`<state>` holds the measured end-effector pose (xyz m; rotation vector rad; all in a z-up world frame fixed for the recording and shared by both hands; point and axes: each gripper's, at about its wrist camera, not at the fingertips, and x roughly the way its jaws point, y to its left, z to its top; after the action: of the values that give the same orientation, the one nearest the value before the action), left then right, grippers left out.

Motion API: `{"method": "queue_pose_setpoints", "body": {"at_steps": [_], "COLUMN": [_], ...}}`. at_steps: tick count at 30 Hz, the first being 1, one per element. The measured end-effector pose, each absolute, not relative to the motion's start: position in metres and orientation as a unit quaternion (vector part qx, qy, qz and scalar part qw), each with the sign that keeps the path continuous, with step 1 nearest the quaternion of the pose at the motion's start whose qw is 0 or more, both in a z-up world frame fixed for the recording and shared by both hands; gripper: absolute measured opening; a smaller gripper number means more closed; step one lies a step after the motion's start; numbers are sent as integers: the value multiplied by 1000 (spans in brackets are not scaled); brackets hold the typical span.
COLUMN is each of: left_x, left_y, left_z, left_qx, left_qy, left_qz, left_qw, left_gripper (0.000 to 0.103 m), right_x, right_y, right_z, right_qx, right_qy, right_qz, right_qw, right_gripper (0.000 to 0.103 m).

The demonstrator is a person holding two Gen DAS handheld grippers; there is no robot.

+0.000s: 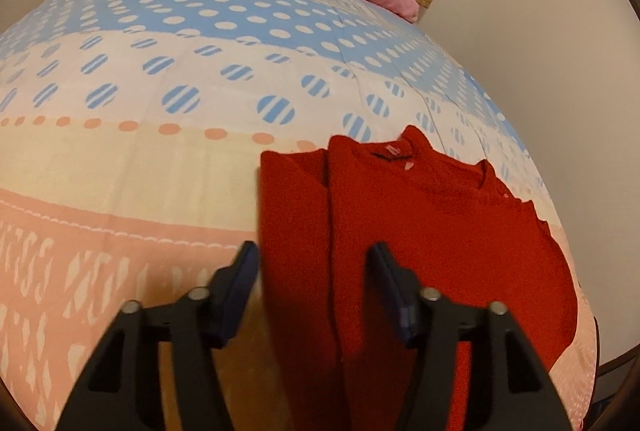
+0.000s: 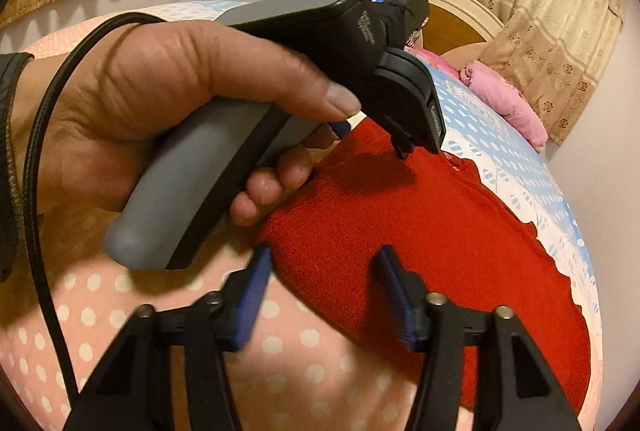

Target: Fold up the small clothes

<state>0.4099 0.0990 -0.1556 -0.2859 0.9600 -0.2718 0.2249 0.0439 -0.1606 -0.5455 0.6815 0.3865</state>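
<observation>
Now, on the left, the left gripper (image 1: 312,263) straddles the folded-in side of the red sweater (image 1: 440,231), jaws spread either side of that layered edge, pads apparently not pressing yet. The sweater lies flat on the dotted bedspread (image 1: 160,79), neck away. To the right, the right gripper (image 2: 324,271) brackets the near edge, jaws likewise parted, probably so both lift together.
</observation>
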Motion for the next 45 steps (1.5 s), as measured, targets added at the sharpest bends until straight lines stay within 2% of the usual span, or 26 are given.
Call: {"method": "queue_pose_setpoints", "body": {"at_steps": [1,2,3,4,5,6,8,24,33,45], "left_x": [411,412,412,413,414,415,416,417,414,416], "left_y": [99,98,97,97,98,99,99,85,35,-44], "left_z": [-156,-156,-157,-157,-157,-157,-156,-117,-77,-61], "left_qx": [-136,-135,-135,-138,-143,-148,-150,-183,-175,-155], "left_qy": [460,460,461,462,463,464,466,451,426,420], "left_qz": [-131,-131,-136,-140,-142,-144,-146,-161,-186,-232], "left_qw": [868,868,867,865,863,862,860,858,868,863], "left_gripper": [48,42,33,28,24,21,20,16,15,15], "right_x": [224,224,224,224,224,224,224,218,213,203], "right_y": [46,47,47,47,46,46,45,-10,-64,-132], "right_z": [-162,-162,-162,-162,-161,-161,-159,-117,-94,-93], "right_qx": [-264,-266,-266,-266,-263,-259,-253,-151,-83,-1], "right_qy": [330,332,332,332,332,332,332,294,273,266], "right_qz": [187,189,190,191,191,191,192,184,159,126], "right_qw": [886,885,885,885,885,886,888,926,945,956], "right_gripper": [39,33,28,25,15,10,9,6,6,5]}}
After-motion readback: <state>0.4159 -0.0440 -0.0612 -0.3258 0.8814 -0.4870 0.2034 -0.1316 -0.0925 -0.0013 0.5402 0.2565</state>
